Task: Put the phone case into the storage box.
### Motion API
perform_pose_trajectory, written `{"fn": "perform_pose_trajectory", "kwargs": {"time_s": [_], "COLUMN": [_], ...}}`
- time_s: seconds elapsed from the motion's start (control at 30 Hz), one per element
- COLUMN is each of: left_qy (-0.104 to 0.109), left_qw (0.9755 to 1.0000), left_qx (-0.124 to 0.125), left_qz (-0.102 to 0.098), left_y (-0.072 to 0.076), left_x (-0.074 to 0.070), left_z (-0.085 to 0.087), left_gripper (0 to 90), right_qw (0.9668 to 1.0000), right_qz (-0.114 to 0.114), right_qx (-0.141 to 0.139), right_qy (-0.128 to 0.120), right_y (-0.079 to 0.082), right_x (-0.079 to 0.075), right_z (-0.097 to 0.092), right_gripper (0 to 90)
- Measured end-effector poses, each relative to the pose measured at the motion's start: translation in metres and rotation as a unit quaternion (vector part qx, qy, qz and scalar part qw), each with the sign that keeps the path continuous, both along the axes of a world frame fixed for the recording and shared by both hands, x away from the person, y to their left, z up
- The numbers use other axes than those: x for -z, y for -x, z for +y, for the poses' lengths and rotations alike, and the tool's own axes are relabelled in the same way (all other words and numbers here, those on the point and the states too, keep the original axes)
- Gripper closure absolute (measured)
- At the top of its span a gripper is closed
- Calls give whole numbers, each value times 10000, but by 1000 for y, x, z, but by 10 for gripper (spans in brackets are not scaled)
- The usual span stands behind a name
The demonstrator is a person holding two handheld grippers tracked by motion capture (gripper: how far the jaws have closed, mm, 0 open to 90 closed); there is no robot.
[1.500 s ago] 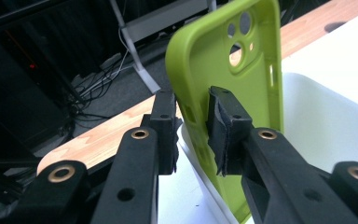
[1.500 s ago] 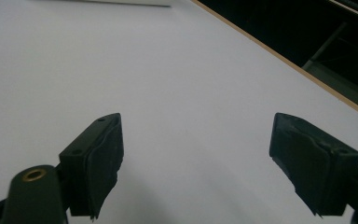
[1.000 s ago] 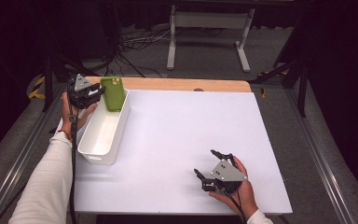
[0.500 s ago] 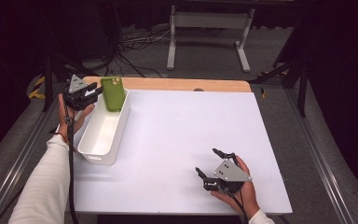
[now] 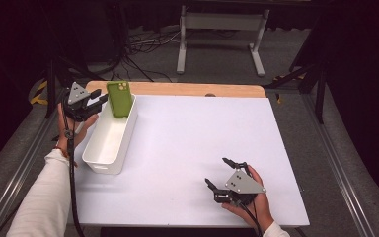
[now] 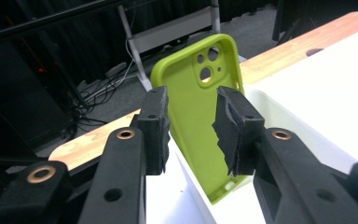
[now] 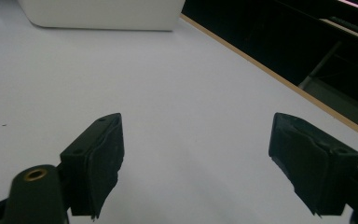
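Observation:
A green phone case (image 5: 120, 98) stands on end at the far end of a white bin (image 5: 98, 165), leaning on its end wall with the camera cut-outs at the top. My left gripper (image 5: 98, 98) hovers just left of it, over the bin's far left corner. In the left gripper view the case (image 6: 200, 116) shows beyond the gap between the jaws of the left gripper (image 6: 191, 126), which stand apart and do not press on it. My right gripper (image 5: 217, 171) rests low near the table's front right, wide open, with only bare white table between the jaws of the right gripper (image 7: 196, 149).
The white tabletop (image 5: 202, 133) stretches between the bin and my right hand. A wooden strip (image 5: 187, 89) runs along the far edge. Behind the table stand a metal frame (image 5: 219, 29) and floor cables. The bin's end (image 7: 98, 14) appears far off in the right gripper view.
My left gripper has drawn back a little to the left, away from the green case, which stays leaning in the bin. The right gripper has not moved.

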State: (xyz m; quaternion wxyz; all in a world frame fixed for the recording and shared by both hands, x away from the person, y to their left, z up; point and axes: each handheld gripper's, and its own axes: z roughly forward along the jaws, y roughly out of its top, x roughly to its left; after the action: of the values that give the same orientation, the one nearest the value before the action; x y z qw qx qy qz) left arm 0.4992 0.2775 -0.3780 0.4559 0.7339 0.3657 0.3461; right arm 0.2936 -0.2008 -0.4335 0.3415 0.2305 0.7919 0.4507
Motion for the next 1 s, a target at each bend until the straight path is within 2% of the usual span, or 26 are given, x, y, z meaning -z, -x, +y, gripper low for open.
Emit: {"fn": "perform_pose_trajectory", "kwargs": {"time_s": [0.1,0.5,0.77,0.83,1.0], "left_qy": [44,77,192,167,347], "left_qw": [10000,9996,9991,9991,9983], "left_qx": [48,233,286,270,279], "left_qz": [-43,-169,-255,-273,-370], "left_y": [5,18,30,33,41], "left_x": [-2,-8,-10,-12,-14], "left_z": [-1,-9,-11,-10,-8], "left_gripper": [642,599,519,484,457], "right_qw": [9999,9999,9999,9999,9999], "right_qz": [-28,-75,-65,-63,-72], "right_qx": [-56,9,42,42,62], "right_qy": [-91,-120,-139,-134,-138], "right_y": [0,0,-2,-1,0], "right_x": [-1,-5,-6,-6,-7], "right_z": [-1,-4,-6,-6,-8], "right_gripper": [192,192,192,192,192]}}
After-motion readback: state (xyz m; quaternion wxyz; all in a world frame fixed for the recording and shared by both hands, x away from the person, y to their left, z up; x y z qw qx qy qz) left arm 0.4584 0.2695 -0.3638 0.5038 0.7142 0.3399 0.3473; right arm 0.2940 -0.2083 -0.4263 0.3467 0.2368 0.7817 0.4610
